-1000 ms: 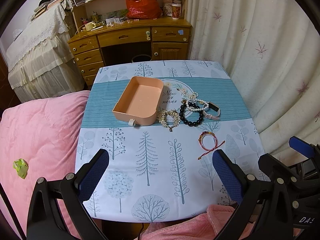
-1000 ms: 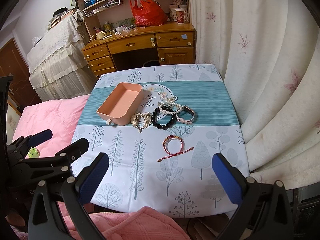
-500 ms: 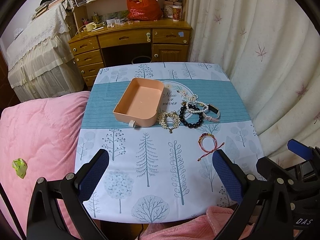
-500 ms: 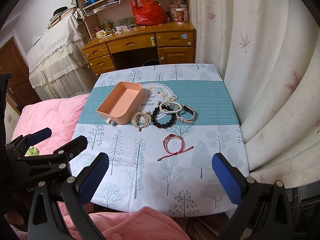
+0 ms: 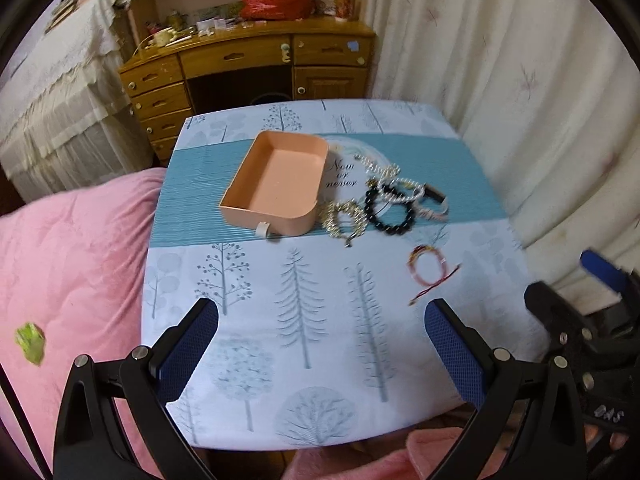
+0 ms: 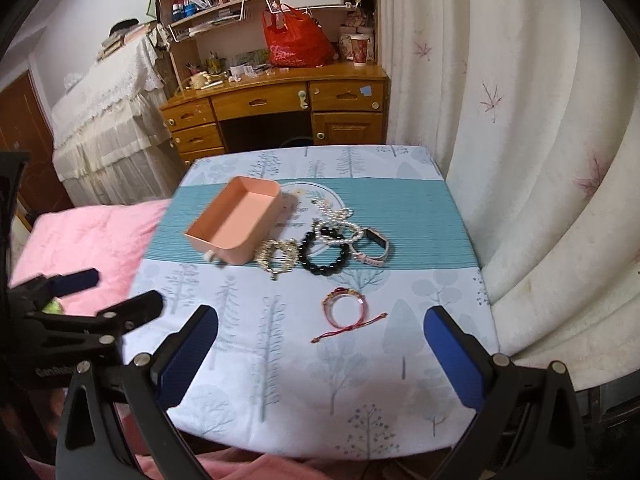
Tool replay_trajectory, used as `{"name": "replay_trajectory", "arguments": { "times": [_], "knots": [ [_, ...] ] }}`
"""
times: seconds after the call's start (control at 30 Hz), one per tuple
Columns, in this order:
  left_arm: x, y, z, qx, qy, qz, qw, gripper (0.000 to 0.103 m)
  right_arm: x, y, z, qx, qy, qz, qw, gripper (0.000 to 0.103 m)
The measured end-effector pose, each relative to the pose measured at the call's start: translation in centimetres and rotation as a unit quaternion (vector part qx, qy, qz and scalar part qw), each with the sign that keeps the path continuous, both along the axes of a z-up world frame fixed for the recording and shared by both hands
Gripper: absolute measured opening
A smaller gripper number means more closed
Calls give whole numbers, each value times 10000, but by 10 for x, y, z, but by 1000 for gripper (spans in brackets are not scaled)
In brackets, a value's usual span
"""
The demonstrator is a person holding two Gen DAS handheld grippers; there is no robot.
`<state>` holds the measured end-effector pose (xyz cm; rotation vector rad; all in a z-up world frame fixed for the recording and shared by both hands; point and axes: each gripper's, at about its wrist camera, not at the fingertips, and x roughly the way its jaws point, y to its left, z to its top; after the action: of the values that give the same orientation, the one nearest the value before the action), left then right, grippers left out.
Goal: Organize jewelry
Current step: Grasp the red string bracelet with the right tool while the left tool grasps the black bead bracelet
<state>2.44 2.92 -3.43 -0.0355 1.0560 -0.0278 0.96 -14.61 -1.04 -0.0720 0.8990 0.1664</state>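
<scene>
An empty peach tray (image 5: 276, 186) (image 6: 236, 226) sits on the teal band of the tablecloth. Right of it lie a gold bracelet (image 5: 345, 218) (image 6: 279, 257), a black bead bracelet (image 5: 390, 210) (image 6: 325, 252), a pearl strand (image 5: 394, 184) (image 6: 338, 224) and a white wristband (image 5: 434, 204) (image 6: 372, 248). A red cord bracelet (image 5: 428, 270) (image 6: 345, 312) lies alone, nearer me. My left gripper (image 5: 320, 336) hovers open over the near edge of the table. My right gripper (image 6: 320, 340) is open too, just short of the red cord bracelet. Neither holds anything.
The small table (image 6: 280, 360) has a tree-print cloth. A pink quilt (image 5: 68, 264) lies at its left and a cream curtain (image 6: 520, 160) hangs at its right. A wooden desk (image 6: 276, 108) with a red bag (image 6: 298, 42) stands behind.
Both grippers have moved forward toward the table, so the jewelry looks closer; the left view has tilted down slightly. Nothing on the table has moved.
</scene>
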Motion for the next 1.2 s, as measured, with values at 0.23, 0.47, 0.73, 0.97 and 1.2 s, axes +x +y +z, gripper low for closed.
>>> {"name": "replay_trajectory", "arguments": {
  "times": [0.23, 0.47, 0.73, 0.97, 1.2],
  "knots": [
    [20, -4, -53, -4, 800, -661, 9946, 102, 7, 9, -61, -888, -67, 276, 9956, 103],
    [60, -16, -100, -647, 1445, -457, 9863, 102, 16, 5, -126, -965, -63, 795, 9921, 103],
    [122, -42, -150, -1784, 1726, 609, 9668, 92, 48, 5, -179, -1074, -3, 1832, 9772, 94],
    [158, -71, -166, -1725, 1615, 1131, 9651, 65, 63, 7, -188, -765, 102, 2348, 9690, 87],
    [178, -84, -177, -1436, 1780, 1604, 9602, 50, 76, 0, -189, -491, 221, 2665, 9623, 82]
  ]
}}
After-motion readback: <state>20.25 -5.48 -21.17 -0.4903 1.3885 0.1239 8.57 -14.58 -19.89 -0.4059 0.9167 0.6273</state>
